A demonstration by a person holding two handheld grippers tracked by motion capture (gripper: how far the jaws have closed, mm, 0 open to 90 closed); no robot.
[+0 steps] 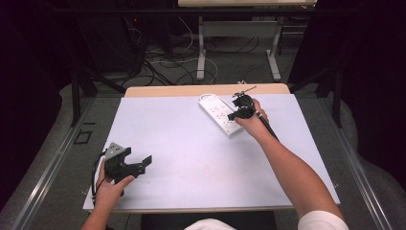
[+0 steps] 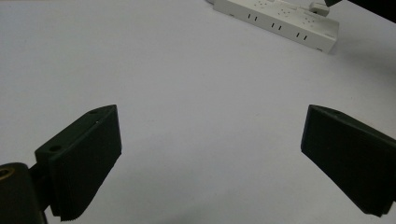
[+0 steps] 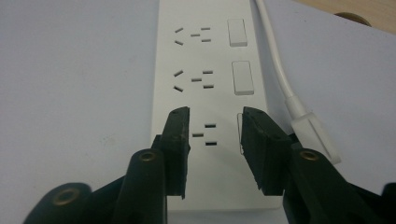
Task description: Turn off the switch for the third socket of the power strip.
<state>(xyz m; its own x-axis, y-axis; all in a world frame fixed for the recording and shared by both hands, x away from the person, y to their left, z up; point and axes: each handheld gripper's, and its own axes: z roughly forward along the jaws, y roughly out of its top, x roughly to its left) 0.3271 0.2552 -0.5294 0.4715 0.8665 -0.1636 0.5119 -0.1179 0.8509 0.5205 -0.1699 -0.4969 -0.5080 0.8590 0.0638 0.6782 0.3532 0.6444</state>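
Worktop (image 1: 191, 158): a pale, flat sheet on a wooden table; a strip of bare wood shows along its far edge.

Power strip (image 1: 219, 114): white and long, lying flat near the far edge, right of the middle, and slanting from the far edge towards the right side. In the right gripper view (image 3: 205, 70) its top face shows rows of socket slots (three groups can be counted there) with a white rocker switch beside each of the two upper groups.

Cable (image 3: 280, 70): white, running along the right side of the power strip in the right gripper view and ending in a thicker white sleeve that lies on the worktop just beside the strip.

Left gripper (image 1: 143, 163): held low near the worktop's near left corner, well apart from the power strip. Its jaws stand wide in the left gripper view (image 2: 210, 158), with bare worktop between them (the strip sits far off, at the top of that view).

Right gripper (image 1: 235, 115): held over the near end of the power strip by the person's right hand (image 1: 251, 122). In the right gripper view (image 3: 212, 149) its jaws stand narrowly apart, either side of the lowest socket group, one tip over the strip's left edge and the other over the switch position. They clamp nothing; whether the tips touch the strip's face cannot be told.
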